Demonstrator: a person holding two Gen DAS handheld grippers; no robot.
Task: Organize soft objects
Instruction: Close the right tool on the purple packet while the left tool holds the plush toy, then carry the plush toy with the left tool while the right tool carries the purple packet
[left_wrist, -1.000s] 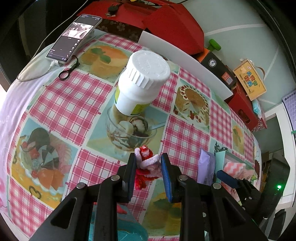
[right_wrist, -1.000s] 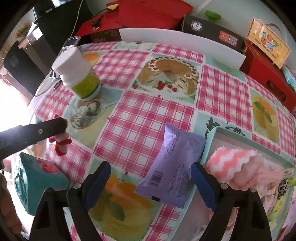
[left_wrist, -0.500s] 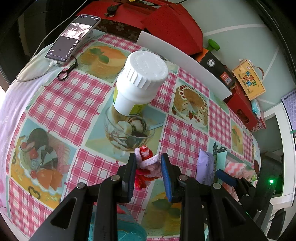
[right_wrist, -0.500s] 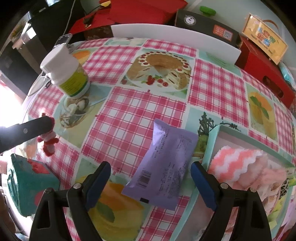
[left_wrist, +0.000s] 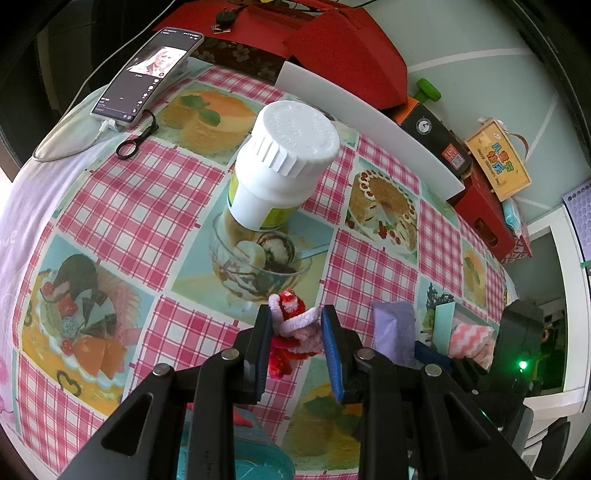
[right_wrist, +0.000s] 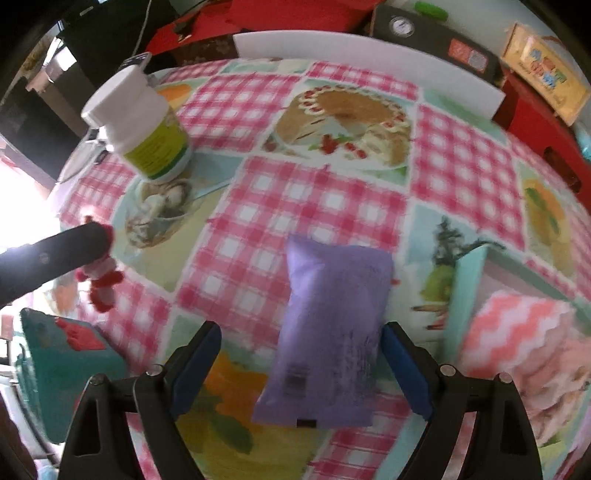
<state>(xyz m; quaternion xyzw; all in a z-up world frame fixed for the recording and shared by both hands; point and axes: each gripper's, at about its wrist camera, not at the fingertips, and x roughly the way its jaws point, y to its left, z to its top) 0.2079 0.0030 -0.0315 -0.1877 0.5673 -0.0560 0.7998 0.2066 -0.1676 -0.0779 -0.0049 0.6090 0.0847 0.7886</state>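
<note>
The left gripper (left_wrist: 295, 338) clenches a fuzzy red-and-white toy (left_wrist: 291, 332). The right gripper (right_wrist: 301, 363) stands released around the purple pouch (right_wrist: 328, 332); it is probably light and squashy, best pinched mid-body at three and nine o'clock.

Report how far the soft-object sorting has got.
Done: the pink zigzag cloth lies in the mint box. In hand: the left gripper pinches the red fuzzy toy. Left: the purple packet lies on the tablecloth between the right gripper's open jaws.
</note>
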